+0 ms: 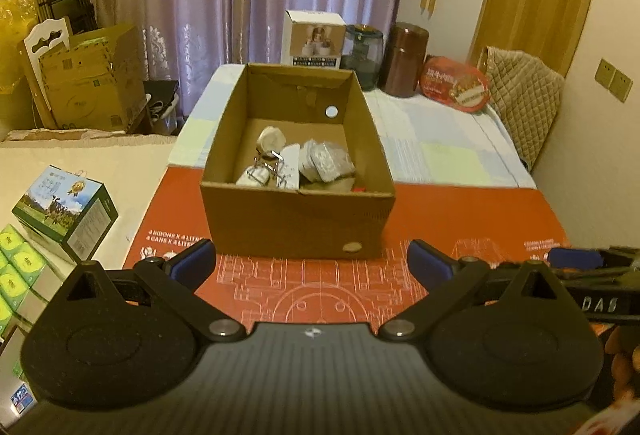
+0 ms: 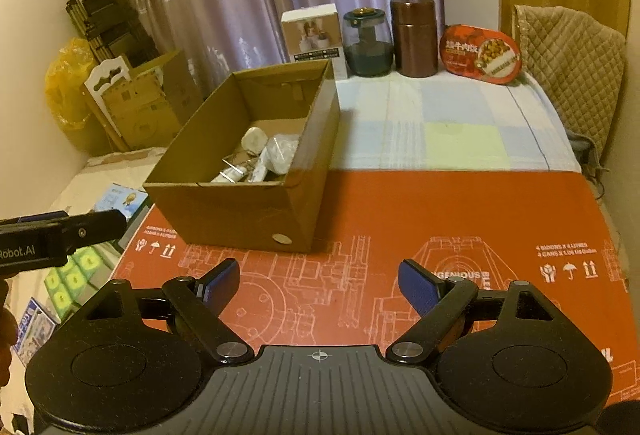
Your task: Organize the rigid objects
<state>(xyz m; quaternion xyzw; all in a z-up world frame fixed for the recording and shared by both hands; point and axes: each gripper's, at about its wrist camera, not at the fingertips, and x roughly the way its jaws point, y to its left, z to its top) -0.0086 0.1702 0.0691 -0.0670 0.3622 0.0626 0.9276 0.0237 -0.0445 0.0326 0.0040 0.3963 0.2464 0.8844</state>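
An open cardboard box (image 1: 296, 221) stands on a red printed sheet (image 1: 460, 215). Inside lie several small rigid items: a white round piece (image 1: 271, 139), wire clips (image 1: 266, 165) and wrapped grey packets (image 1: 326, 161). The box also shows in the right wrist view (image 2: 240, 213), with the same items (image 2: 264, 155). My left gripper (image 1: 310, 261) is open and empty, just short of the box's front wall. My right gripper (image 2: 318, 283) is open and empty over the red sheet (image 2: 460, 219), to the right of the box.
At the back stand a white product box (image 2: 314, 35), a dark glass jar (image 2: 366, 43), a brown canister (image 2: 414, 37) and a red oval food tub (image 2: 480, 55). A quilted chair back (image 2: 572, 59) is at right. Cartons (image 1: 60, 207) and cardboard boxes (image 1: 92, 83) sit at left.
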